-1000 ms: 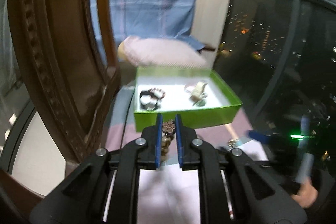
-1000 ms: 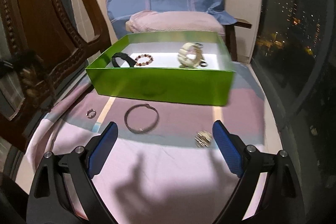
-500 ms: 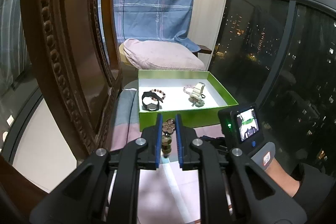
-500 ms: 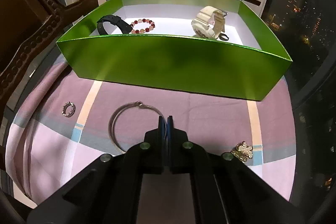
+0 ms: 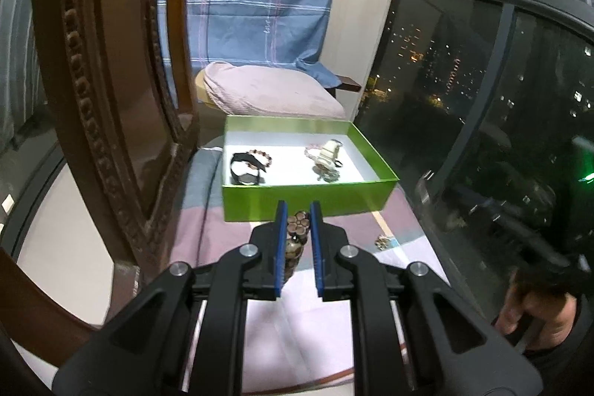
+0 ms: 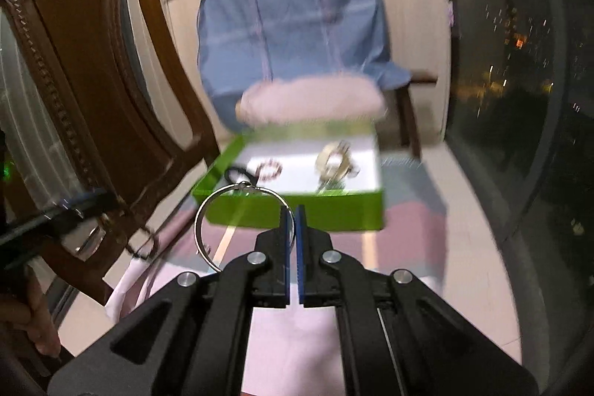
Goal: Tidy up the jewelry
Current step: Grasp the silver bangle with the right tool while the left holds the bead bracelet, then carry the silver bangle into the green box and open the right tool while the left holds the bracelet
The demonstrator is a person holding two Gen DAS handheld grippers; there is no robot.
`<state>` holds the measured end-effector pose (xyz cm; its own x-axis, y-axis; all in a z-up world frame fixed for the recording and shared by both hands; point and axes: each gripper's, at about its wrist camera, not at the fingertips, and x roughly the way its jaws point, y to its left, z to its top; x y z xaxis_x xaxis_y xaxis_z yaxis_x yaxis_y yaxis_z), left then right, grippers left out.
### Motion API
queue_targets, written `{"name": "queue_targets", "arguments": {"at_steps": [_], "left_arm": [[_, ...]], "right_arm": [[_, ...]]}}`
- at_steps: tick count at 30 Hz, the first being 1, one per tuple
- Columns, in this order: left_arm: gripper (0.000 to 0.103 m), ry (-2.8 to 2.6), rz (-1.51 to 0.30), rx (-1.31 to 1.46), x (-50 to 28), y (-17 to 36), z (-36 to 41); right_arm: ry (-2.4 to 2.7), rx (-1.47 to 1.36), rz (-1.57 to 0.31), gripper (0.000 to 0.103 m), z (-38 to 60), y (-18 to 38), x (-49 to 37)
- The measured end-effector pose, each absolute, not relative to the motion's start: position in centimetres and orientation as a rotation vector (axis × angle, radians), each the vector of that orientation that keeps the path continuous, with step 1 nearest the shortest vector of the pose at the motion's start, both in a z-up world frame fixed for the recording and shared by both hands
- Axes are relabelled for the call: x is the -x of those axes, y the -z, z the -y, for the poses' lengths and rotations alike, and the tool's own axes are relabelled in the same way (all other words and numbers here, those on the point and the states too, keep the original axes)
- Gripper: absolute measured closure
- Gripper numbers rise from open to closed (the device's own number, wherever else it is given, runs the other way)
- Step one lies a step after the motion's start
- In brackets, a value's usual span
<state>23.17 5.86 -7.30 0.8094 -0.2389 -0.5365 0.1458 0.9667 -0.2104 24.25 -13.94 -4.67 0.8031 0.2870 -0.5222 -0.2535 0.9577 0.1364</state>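
Note:
My left gripper is shut on a brown bead bracelet with a flower piece, held in the air in front of the green box. My right gripper is shut on a thin silver bangle, lifted above the cloth before the green box. The box holds a black watch, a bead bracelet and a cream watch. A small gold piece lies on the cloth.
A carved wooden chair stands at the left, close to the box. A pink pillow and blue cloth lie behind the box. A dark window is at the right.
My right gripper closed on the silver bangle and lifted it off the cloth, tilting up. My left gripper keeps holding the brown bracelet and has barely moved.

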Motion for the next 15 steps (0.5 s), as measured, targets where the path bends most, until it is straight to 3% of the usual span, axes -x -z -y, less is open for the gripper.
{"name": "queue_targets", "arguments": {"at_steps": [15], "left_arm": [[0.091,0.205,-0.613,0.142,-23.4,7.6,-3.2]], "right_arm": [[-0.244,-0.043,-0.559,0.100,15.4,5.4,-23.8]]}}
